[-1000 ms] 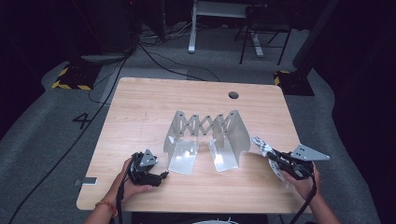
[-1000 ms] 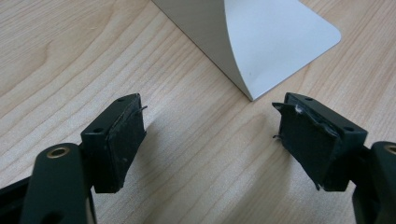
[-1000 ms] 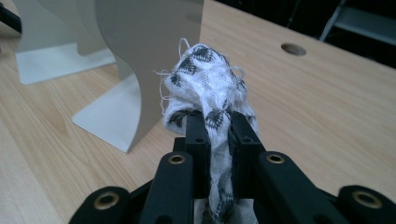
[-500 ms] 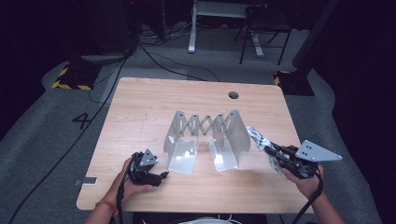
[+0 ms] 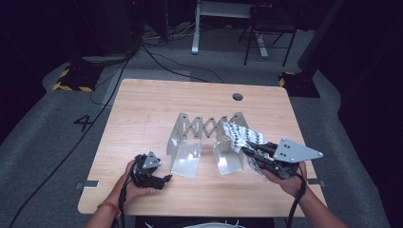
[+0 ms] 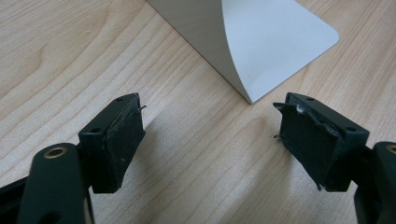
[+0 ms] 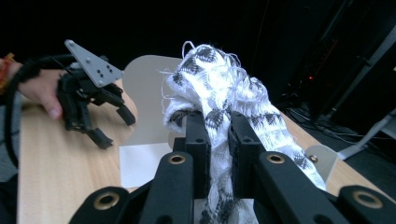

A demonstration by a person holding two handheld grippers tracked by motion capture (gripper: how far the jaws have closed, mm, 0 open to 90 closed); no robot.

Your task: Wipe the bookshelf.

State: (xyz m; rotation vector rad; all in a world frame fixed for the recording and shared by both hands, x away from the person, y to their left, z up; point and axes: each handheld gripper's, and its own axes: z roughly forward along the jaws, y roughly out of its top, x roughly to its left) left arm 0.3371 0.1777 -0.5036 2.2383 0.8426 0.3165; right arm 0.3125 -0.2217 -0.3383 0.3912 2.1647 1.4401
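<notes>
My right gripper (image 5: 247, 151) is shut on a white cloth with a black pattern (image 5: 240, 134), lifted above the table beside the right end of a grey metal folding rack (image 5: 204, 127). In the right gripper view the cloth (image 7: 219, 88) bunches over and between the two black jaws of the right gripper (image 7: 218, 128). My left gripper (image 5: 164, 179) rests on the wooden table (image 5: 152, 104) near its front edge, left of the rack's left foot plate. In the left gripper view the left gripper (image 6: 210, 133) stands open over bare wood, with a corner of the rack's plate (image 6: 261, 42) just ahead.
The rack has an accordion lattice in the middle and two flat foot plates (image 5: 187, 159) toward me. A round cable hole (image 5: 237, 97) sits near the table's far edge. Dark floor, cables and a chair base (image 5: 266, 42) lie beyond the table.
My right gripper has risen and moved left toward the rack's right end with the cloth in it. The left gripper has stayed where it was.
</notes>
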